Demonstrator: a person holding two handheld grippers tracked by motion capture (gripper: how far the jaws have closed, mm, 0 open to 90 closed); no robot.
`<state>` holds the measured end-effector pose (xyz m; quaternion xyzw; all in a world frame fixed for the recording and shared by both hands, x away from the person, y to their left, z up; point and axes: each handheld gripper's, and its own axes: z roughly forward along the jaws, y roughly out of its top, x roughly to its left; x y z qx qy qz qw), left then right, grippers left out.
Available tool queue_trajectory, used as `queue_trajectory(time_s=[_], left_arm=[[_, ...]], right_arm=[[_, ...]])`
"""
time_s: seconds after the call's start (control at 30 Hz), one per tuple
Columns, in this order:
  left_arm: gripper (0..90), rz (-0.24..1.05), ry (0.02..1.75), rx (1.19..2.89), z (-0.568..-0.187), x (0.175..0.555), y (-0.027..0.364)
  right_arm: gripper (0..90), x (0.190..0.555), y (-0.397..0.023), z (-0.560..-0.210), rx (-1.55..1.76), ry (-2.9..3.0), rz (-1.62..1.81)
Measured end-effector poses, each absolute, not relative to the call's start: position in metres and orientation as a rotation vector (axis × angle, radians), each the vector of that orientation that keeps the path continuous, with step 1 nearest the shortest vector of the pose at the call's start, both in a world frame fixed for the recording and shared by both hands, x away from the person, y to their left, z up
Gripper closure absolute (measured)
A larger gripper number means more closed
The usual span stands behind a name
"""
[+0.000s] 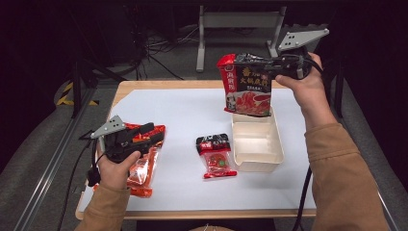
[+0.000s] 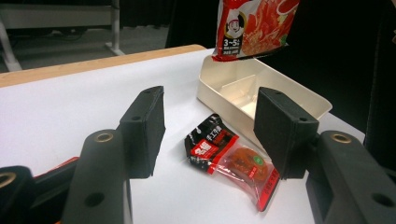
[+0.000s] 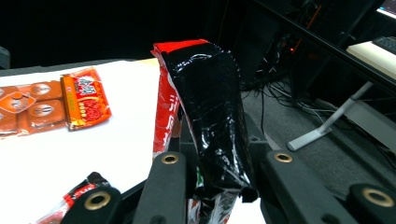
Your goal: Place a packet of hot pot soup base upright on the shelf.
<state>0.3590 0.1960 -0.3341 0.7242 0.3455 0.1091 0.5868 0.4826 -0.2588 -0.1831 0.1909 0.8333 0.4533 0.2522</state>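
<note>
My right gripper (image 1: 251,60) is shut on the top edge of a large red and black sauce packet (image 1: 248,89), which hangs upright above the far end of a cream tray (image 1: 257,166). In the right gripper view the packet (image 3: 210,107) stands pinched between the jaws of my right gripper (image 3: 217,158). My left gripper (image 1: 155,134) rests low at the table's left over an orange snack packet (image 1: 142,171). Its jaws stand open with nothing between them, as the left gripper view shows (image 2: 212,116). A small red and black packet (image 2: 231,156) lies flat beside the tray (image 2: 299,91).
A white mat (image 1: 183,110) covers the wooden table (image 1: 144,85). Behind the table stand a metal frame (image 1: 231,21) and loose floor cables (image 1: 163,45). A metal rail (image 1: 53,159) runs along the left side.
</note>
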Motion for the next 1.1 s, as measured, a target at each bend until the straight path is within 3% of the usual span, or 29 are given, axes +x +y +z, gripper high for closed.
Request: queue_trajectory(time_s=[1.1], left_arm=[[43.3,0.233,0.814,1.693,-0.338,0.363,0.197]], right_arm=[[75.5,0.514,-0.282,-0.238,0.555,2.27,1.228]])
